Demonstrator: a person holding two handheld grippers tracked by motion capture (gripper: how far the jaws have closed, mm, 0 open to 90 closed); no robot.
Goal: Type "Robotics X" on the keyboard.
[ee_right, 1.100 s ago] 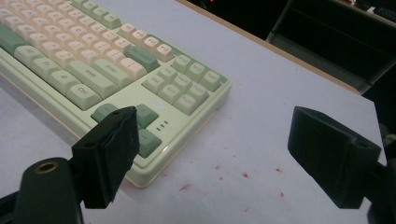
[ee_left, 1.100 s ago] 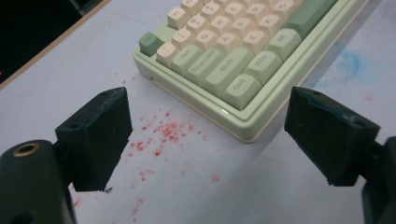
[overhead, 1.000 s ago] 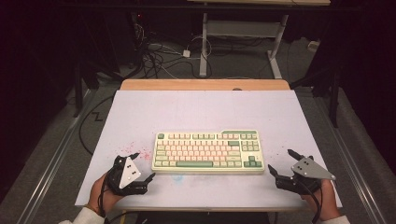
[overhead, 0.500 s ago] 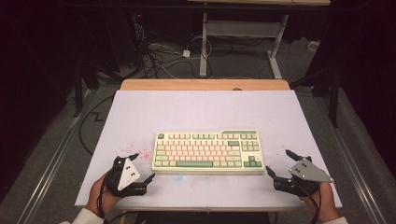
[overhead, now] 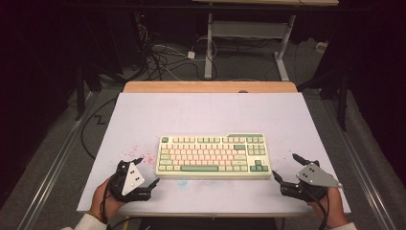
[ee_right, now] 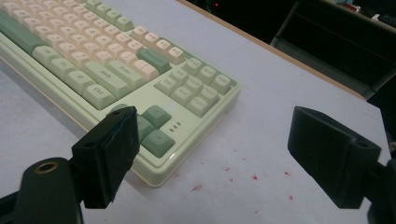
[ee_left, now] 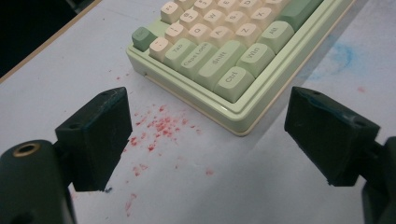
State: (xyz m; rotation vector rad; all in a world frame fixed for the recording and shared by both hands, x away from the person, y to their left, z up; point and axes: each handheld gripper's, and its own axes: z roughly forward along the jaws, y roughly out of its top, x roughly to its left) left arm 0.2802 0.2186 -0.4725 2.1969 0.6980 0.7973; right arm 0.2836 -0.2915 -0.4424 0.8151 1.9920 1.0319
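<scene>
We hold the left gripper [overhead: 146, 172] near the front left corner of the table [overhead: 206, 110], its jaws spread wide with nothing between them. In the left gripper view, the left gripper [ee_left: 205, 135] hangs just above the white surface and points at the keyboard's [ee_left: 243, 51] near left corner, where we read the Ctrl, Shift, Caps Lock and Tab keys. A scatter of red specks [ee_left: 161, 128] lies on the table between the jaws and that corner, apart from both.

The keyboard [overhead: 213, 155], green and cream, lies flat at the middle of the table, closer to the front edge than to the wooden strip [overhead: 210, 86] along the far edge, its long side parallel to the front edge. A faint blue smudge [overhead: 184, 181] sits just in front of it.

We hold the right gripper [overhead: 286, 167] near the front right corner, jaws likewise wide apart and empty. In the right gripper view, the right gripper [ee_right: 212, 154] faces the keyboard's near right corner; one jaw overlaps the arrow keys [ee_right: 154, 128] in the picture, though we cannot tell whether it touches them. More red specks [ee_right: 243, 179] dot the table beside that corner.
</scene>
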